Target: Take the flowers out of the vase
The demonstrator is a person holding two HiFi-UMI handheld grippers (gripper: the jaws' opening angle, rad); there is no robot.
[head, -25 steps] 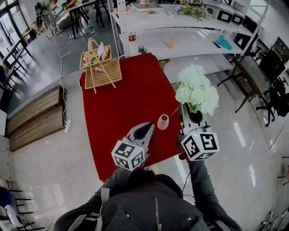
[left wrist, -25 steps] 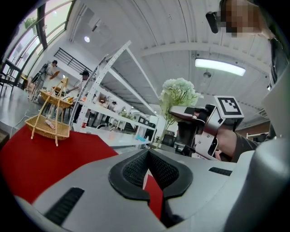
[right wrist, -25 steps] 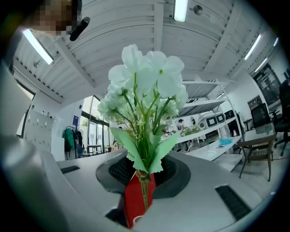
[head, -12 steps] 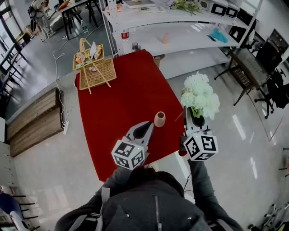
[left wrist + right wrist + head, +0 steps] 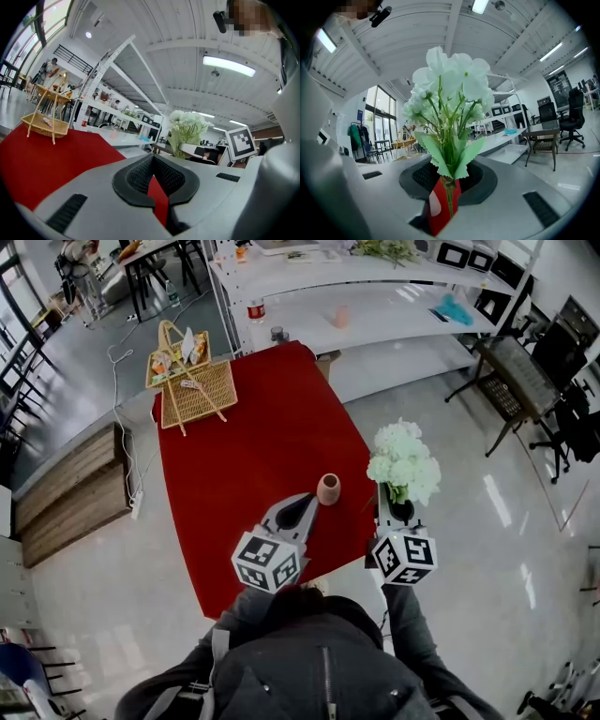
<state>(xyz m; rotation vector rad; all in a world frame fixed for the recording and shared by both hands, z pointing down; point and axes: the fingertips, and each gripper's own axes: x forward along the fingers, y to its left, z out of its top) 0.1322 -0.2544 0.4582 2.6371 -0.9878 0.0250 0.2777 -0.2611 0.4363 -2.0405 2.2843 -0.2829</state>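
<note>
**Right gripper** (image 5: 447, 180): the jaws stand narrow, clamped on the stems (image 5: 449, 199) of the white flowers (image 5: 403, 460). The stems pass up through the gap between the dark pads. Serrated green leaves sit just above the pads, with the blooms above them.

**Flowers:** in the head view the bunch is out of the vase (image 5: 328, 489) and well apart from it. It hangs past the right edge of the red table (image 5: 253, 446), over the glossy floor (image 5: 487, 484).

**Vase:** small and pinkish-tan, it stands upright on the red cloth near the table's right edge.

**Left gripper** (image 5: 305, 507): the jaws meet at the tips with nothing between them — only red cloth shows through the slit between the pads. The tips point at the vase and lie just beside it; whether they touch cannot be told.

**Wicker basket** (image 5: 192, 385): it stands at the far left corner of the table.
</note>
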